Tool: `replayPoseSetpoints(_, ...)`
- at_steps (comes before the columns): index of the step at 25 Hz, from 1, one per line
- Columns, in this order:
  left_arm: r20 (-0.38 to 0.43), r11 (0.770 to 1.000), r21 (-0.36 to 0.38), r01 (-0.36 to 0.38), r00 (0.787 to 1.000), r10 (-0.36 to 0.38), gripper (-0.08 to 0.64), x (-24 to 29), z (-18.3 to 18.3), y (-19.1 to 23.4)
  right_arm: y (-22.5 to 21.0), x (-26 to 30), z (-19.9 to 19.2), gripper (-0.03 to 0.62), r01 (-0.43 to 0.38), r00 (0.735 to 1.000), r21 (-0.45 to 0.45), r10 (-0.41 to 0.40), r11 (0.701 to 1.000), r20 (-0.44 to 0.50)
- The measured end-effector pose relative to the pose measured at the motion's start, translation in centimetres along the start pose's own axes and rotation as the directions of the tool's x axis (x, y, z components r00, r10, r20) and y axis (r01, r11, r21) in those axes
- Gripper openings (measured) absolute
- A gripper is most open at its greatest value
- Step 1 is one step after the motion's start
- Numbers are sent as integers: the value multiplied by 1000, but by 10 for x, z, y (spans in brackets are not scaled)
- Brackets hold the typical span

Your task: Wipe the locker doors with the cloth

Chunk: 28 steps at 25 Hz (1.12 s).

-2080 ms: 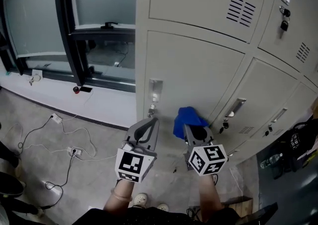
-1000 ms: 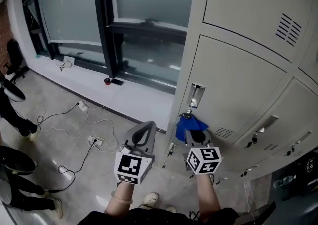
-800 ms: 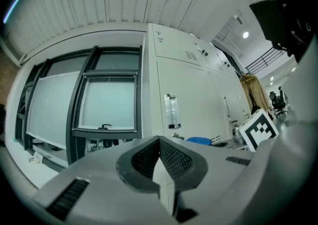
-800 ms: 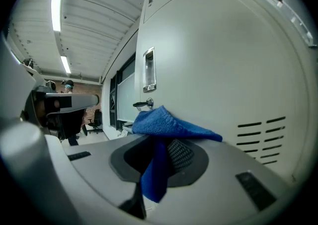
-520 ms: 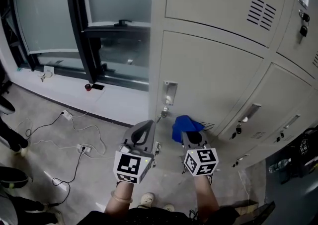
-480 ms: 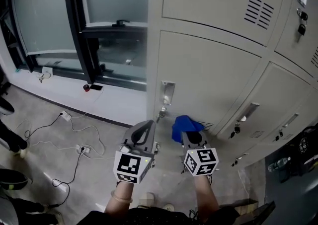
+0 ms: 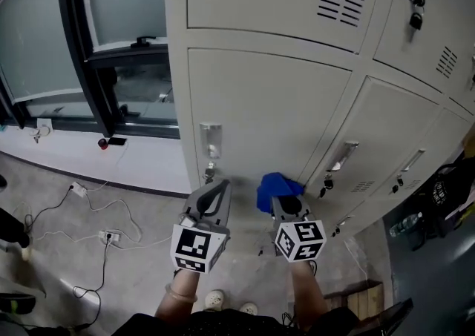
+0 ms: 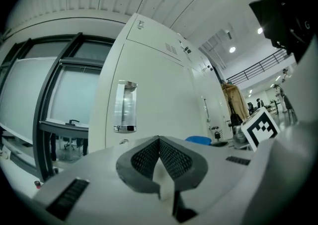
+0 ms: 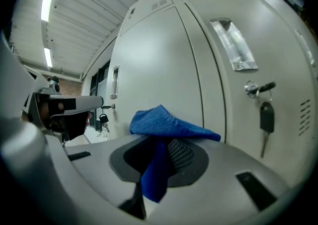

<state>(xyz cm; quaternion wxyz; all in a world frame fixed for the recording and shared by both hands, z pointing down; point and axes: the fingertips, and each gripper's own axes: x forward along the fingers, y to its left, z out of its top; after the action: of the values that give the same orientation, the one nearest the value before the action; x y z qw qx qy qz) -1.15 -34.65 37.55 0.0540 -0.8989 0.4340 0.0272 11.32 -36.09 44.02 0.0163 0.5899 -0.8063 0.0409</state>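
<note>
The cloth, a blue one, sits low in the centre of the head view, clamped in the right gripper. In the right gripper view the jaws are pressed together on it: one fold hangs down between them and the rest bunches over their tips. It is close to the bottom of a pale grey locker door. Whether it touches the metal cannot be told.

The left gripper is just to the left of the right one, at the same height, and points at the lower left corner of the same door. In its own view the jaws meet at their tips with nothing between them. Each gripper carries a marker cube, the left and the right, near the bottom of the frame.

A recessed handle is set in the door's left edge, above the left gripper, with a key hanging below it. More locker doors fill the upper and right parts of the frame. A dark-framed window takes the upper left, and cables lie on the floor at lower left.
</note>
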Motion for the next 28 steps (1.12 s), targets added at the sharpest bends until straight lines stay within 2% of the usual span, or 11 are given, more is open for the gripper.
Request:
replayPoseSetpoints(10,1,997,-9,72,997,-72,6,21,-2,-26,-36,-20,0,61,96,995,12,-96,995,-5)
replayPoseSetpoints(17,-3,997,-16,76,997,-76,6,22,-4,-29,-48,-26,-2,61,122,993,67,-122,990,-7)
replayPoseSetpoints(24,-2,998,-14,58,998,-58,6,19,-4,-24,-36,-27,3,61,104,994,129,-106,986,7)
replayPoseSetpoints(28,21,998,-7,58,998,-58,6,19,5,-23,-18,-32,34,61,51,994,148,-65,988,90)
